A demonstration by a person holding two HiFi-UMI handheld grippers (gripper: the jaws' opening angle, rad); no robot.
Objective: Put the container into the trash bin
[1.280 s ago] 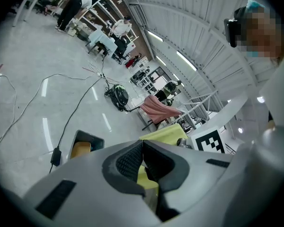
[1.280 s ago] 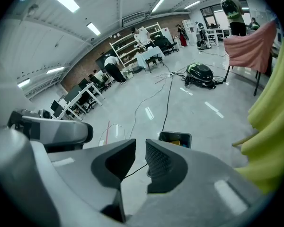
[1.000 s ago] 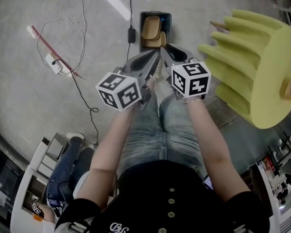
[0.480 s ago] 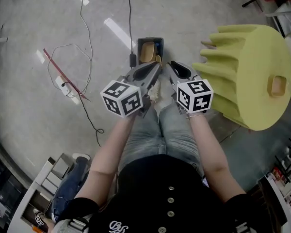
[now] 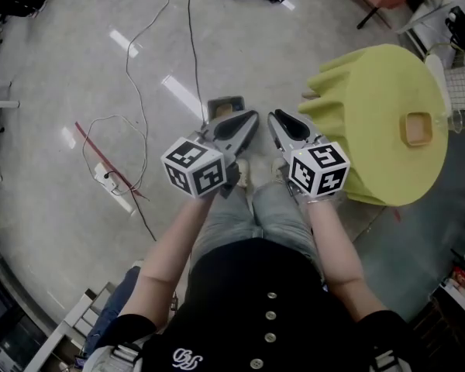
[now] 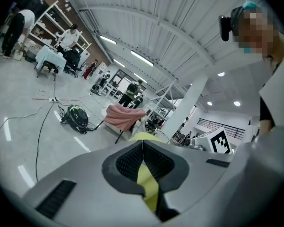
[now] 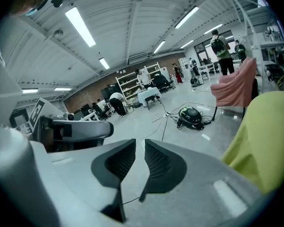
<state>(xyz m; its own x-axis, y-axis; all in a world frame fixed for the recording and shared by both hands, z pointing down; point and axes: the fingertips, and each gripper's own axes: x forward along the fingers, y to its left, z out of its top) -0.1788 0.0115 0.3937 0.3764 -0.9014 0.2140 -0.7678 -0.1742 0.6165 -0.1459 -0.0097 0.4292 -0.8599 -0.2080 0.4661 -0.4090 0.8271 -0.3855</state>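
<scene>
Progress is hard to call from these views. Both tools are empty. The left gripper [image 6: 142,144] has its jaws closed tip to tip with nothing between them; only yellow cloth shows through the slit lower down. The right gripper [image 7: 140,144] has its jaws a narrow gap apart, with bare floor showing through.

The trash bin [image 5: 234,99] stands on the floor just beyond the gripper tips. A tan shape [image 5: 222,109] lies inside it, and I judge it may be a container already dropped in. A container [image 5: 418,128], tan and square, sits on top of the yellow table [image 5: 372,87] at the right, well apart from the bin and from both grippers. If that one is meant, grasping it, carrying it over and releasing it above the bin are all left to do. If the shape in the bin is the one meant, the job looks done.

In the head view the left gripper covers the bin's near edge, and the thing inside is too small to name for sure. Neither gripper view shows the bin or the tabletop.
</scene>
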